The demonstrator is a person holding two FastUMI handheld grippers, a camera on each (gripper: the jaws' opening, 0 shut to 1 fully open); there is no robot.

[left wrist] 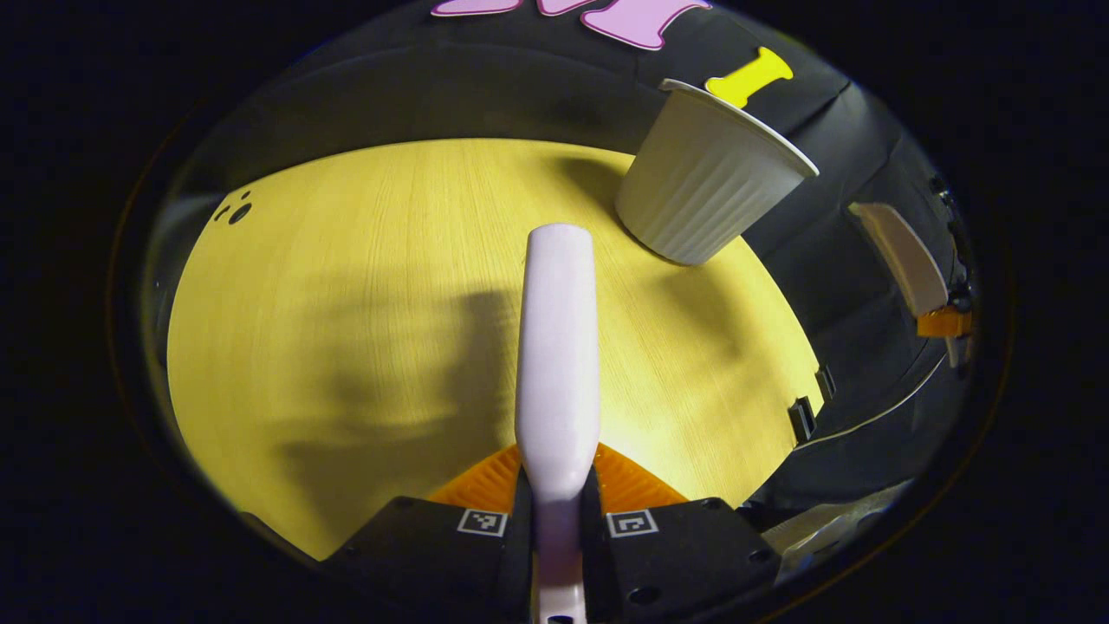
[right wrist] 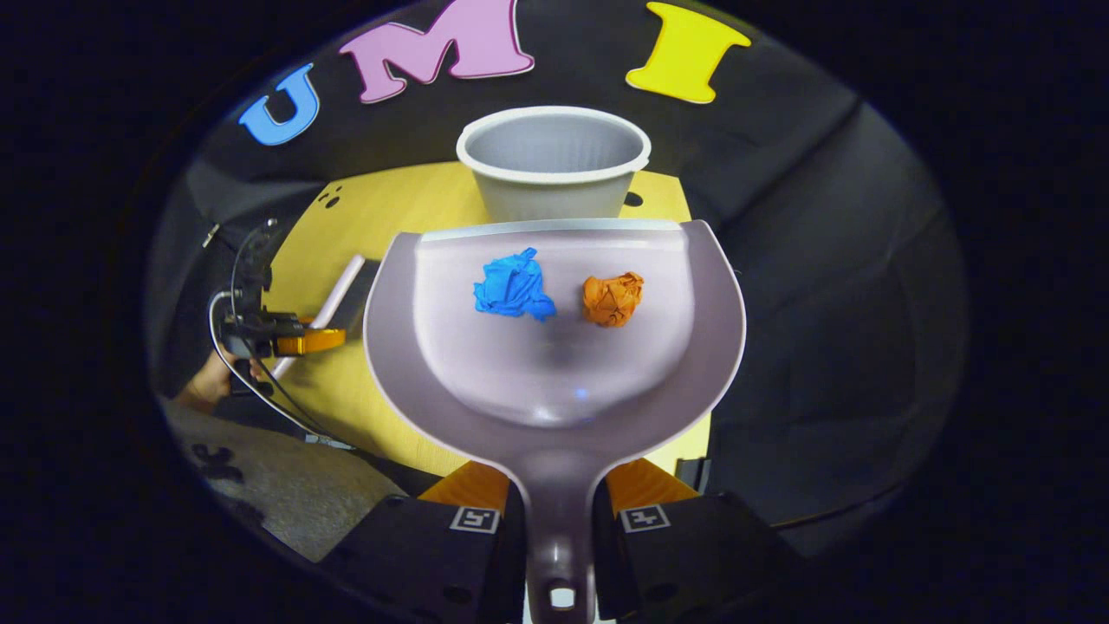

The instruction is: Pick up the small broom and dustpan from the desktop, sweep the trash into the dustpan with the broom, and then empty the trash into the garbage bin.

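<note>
Left gripper (left wrist: 559, 494) clamped tight on pale lilac plastic broom handle (left wrist: 557, 347), sticking out over yellow wooden desktop (left wrist: 364, 286). White ribbed plastic garbage bin (left wrist: 706, 178) standing on far right part of desktop.

Right gripper (right wrist: 559, 511) squeezing stem of grey-lilac plastic dustpan (right wrist: 554, 373), held above desktop edge, just in front of bin. Crumpled blue paper ball (right wrist: 513, 286) and crumpled orange paper ball (right wrist: 613, 299) lying side by side inside dustpan, apart.

A pale lilac broom handle (left wrist: 557, 347) crosses a yellow wood-grain desktop (left wrist: 346, 303). A ribbed off-white bin (left wrist: 706, 178) stands on it. A glossy mauve-grey dustpan (right wrist: 554, 347) holds 2 crumpled paper balls: 1 blue (right wrist: 513, 286), 1 orange (right wrist: 613, 298).
</note>
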